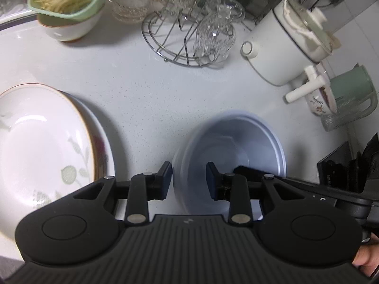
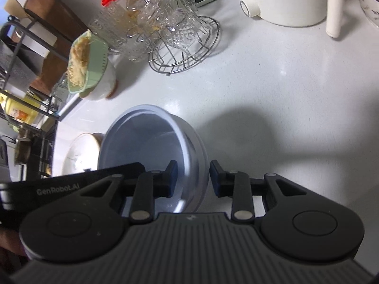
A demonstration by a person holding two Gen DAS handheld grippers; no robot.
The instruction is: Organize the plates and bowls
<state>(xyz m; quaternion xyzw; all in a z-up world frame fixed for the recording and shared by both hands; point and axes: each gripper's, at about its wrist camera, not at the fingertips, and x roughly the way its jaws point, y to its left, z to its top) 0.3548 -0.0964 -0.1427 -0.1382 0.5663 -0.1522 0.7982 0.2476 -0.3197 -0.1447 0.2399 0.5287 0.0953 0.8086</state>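
A stack of pale blue-white bowls (image 1: 227,151) is held between both grippers above the white counter. My left gripper (image 1: 188,181) straddles the stack's left rim, one finger outside and one inside, with a gap between the pads. My right gripper (image 2: 193,177) straddles the opposite rim of the same bowls (image 2: 151,137) in the same way. Whether either one pinches the rim is unclear. A white plate with a gold rim and leaf pattern (image 1: 40,146) lies on another plate at the left; it also shows in the right wrist view (image 2: 78,151).
At the back stand a wire rack with glass cups (image 1: 187,30), a green strainer of noodles on a white bowl (image 1: 68,7), a white cooker pot (image 1: 284,45) and a green cup (image 1: 350,92). A dish rack (image 2: 26,71) stands at the left.
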